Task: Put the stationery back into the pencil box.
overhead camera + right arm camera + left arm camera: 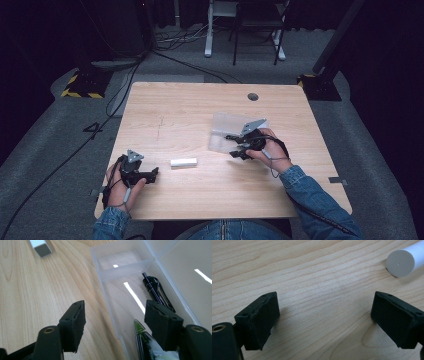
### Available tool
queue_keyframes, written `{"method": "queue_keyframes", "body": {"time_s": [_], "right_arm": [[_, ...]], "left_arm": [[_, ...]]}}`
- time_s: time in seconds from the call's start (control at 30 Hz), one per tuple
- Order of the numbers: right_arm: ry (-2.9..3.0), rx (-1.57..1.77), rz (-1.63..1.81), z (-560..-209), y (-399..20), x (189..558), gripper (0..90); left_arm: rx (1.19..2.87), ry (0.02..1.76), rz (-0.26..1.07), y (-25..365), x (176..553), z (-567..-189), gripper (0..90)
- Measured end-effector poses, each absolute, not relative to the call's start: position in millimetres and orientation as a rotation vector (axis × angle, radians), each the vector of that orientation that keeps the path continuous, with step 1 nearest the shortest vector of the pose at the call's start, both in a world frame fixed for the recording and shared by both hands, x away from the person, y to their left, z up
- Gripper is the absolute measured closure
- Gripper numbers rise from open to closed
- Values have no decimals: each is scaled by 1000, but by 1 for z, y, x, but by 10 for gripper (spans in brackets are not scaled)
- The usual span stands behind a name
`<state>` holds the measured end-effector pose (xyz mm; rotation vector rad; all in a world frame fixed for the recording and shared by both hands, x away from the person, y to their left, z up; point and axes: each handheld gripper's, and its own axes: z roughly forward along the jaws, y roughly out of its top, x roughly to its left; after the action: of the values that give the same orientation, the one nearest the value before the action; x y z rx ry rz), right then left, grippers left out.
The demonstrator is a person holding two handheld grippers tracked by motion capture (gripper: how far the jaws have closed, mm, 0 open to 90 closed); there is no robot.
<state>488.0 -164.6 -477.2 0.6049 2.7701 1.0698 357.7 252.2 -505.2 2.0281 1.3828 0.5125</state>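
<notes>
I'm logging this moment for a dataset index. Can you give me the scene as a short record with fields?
surface: wooden table
box: clear plastic box, lid open, on the table's right half
box contents: dark pen and green-tipped pen in the long compartment
loose item: white tube lying between the hands
left gripper: jaws open, nothing between them, beside the tube
right gripper: jaws open, straddling the box's near wall

on the table, a case is set right of a tube; pens are held in the case.
</notes>
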Motion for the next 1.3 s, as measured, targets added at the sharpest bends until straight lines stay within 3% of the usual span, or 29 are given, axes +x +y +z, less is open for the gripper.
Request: {"method": "queue_keyframes", "body": {"time_s": [0.97,1.3], "right_arm": [[2831,585,1012,-479,-163,478,330],[2758,580,1101,-461,-156,477,327]], "left_arm": [[2028,1383,512,252,358,-505,86],[2030,1381,513,252,358,-505,85]]}}
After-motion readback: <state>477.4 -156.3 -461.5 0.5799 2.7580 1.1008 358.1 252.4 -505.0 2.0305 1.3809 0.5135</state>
